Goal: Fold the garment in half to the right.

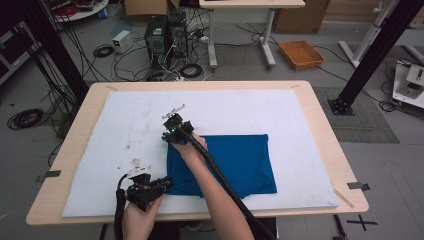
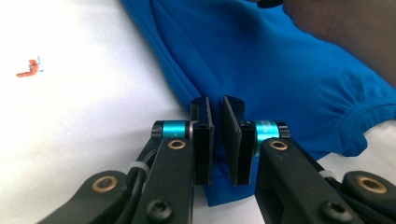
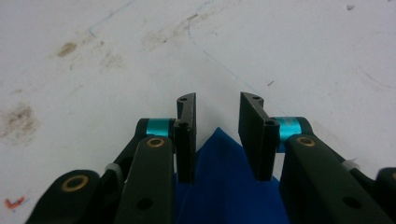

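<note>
On a white mat point(image 1: 280, 107) covering a wooden table point(image 1: 327, 145), a person works a folded blue shirt point(image 1: 240, 165) with two handheld grippers.

The left gripper point(image 1: 162, 185), at the shirt's near-left corner, has its pads point(image 2: 203, 140) drawn almost together over the hem; a thin slit remains between them, and cloth seems to be pinched there, though the angle leaves that uncertain.

The right gripper point(image 1: 169, 134) sits at the shirt's far-left corner. Its jaws stand clearly parted, with a peak of blue cloth point(image 3: 224, 177) rising in the gap and brushing the left pad point(image 3: 186, 140); the other pad stands clear, so nothing is clamped.

The right forearm point(image 1: 215, 195) crosses the shirt's left part, trailing a black cable point(image 1: 225, 182). Brown stains point(image 1: 135, 161) mark the mat left of the shirt, and a small red mark point(image 2: 30, 69) shows in the left gripper view.

The shirt lies as a flat rectangle toward the mat's near edge, right of centre, smooth on top, with one gathered sleeve point(image 2: 359, 126).
</note>
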Action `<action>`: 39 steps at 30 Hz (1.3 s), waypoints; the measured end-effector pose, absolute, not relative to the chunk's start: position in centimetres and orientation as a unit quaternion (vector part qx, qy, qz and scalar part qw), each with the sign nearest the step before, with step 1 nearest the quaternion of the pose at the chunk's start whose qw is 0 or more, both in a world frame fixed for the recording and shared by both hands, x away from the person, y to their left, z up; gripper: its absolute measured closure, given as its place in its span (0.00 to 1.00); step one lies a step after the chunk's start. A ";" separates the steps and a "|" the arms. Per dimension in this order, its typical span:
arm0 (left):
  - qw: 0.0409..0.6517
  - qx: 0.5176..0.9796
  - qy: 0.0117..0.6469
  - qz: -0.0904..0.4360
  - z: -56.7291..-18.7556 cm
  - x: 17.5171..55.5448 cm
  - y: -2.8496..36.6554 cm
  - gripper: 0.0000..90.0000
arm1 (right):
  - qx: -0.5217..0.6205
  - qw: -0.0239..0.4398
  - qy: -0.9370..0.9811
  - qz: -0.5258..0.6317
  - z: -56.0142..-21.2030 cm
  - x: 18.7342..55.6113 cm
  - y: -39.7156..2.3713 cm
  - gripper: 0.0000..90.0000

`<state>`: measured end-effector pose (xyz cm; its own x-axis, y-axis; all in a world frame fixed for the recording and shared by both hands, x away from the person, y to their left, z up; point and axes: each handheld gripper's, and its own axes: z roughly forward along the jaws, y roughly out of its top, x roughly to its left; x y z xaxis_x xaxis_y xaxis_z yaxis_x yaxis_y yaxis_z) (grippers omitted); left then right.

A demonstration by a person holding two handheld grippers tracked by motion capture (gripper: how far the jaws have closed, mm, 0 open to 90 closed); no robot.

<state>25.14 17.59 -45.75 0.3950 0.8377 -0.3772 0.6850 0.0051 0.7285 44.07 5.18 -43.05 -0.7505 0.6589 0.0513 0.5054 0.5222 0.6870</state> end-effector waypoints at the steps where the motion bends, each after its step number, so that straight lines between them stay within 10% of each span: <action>1: 0.455 0.700 0.544 0.084 -45.7 25.1 17.6 0.91 | 0.333 0.119 0.869 0.347 -43.1 44.0 5.3 0.74; 10: 0.452 0.703 0.542 0.087 -45.7 25.1 17.5 0.91 | 0.300 0.155 0.888 0.311 -43.8 43.4 6.6 0.97; 26: 0.471 0.714 0.505 0.115 -42.6 24.4 16.3 0.93 | 0.337 0.097 0.826 0.441 -38.8 44.0 0.4 0.98; 39: 0.524 0.730 0.436 0.049 -40.3 25.5 7.0 0.93 | 0.350 0.066 0.800 0.483 -36.5 44.1 -10.4 0.98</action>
